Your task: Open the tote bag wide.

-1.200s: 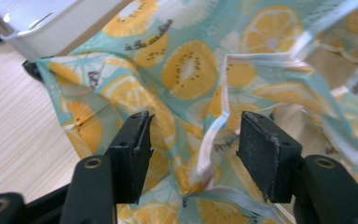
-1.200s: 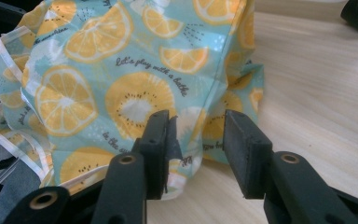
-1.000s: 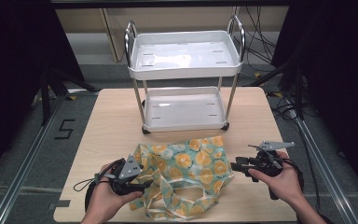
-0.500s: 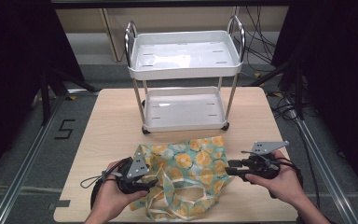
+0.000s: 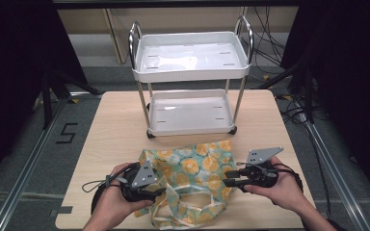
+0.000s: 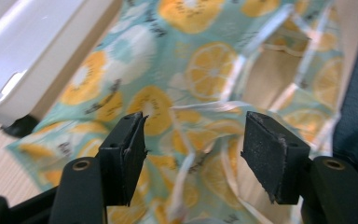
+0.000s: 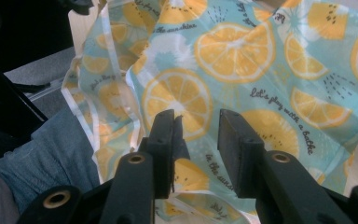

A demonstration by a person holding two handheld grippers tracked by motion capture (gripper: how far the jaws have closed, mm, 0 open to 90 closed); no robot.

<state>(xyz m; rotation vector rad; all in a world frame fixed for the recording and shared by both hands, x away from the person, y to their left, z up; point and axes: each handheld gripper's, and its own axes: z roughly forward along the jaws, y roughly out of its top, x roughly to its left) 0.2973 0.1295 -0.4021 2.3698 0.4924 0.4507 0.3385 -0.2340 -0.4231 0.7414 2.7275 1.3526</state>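
Observation:
A tote bag (image 5: 192, 168) in teal cloth with orange-slice print lies flat on the wooden table (image 5: 115, 125), its pale handles (image 5: 173, 219) looped toward the front edge. My left gripper (image 5: 160, 191) lies at the bag's left edge and points right. In the left gripper view (image 6: 196, 121) its jaws stand wide and have just been opening; a pale strap (image 6: 186, 154) runs under the gap, untouched. My right gripper (image 5: 225, 182) points left over the bag's right edge. Its jaws (image 7: 196, 119) have just been closing; a narrow gap remains, with printed cloth (image 7: 261, 51) beneath.
A white two-tier cart (image 5: 190, 62) on small wheels stands on the far half of the table, its lower tray (image 5: 188, 113) just beyond the bag. Cables trail on the floor at right. The person's legs (image 7: 51, 149) lie near the front edge.
My right gripper has slid left onto the bag's right edge and its jaws have narrowed. My left gripper has barely shifted, and its jaws have widened.

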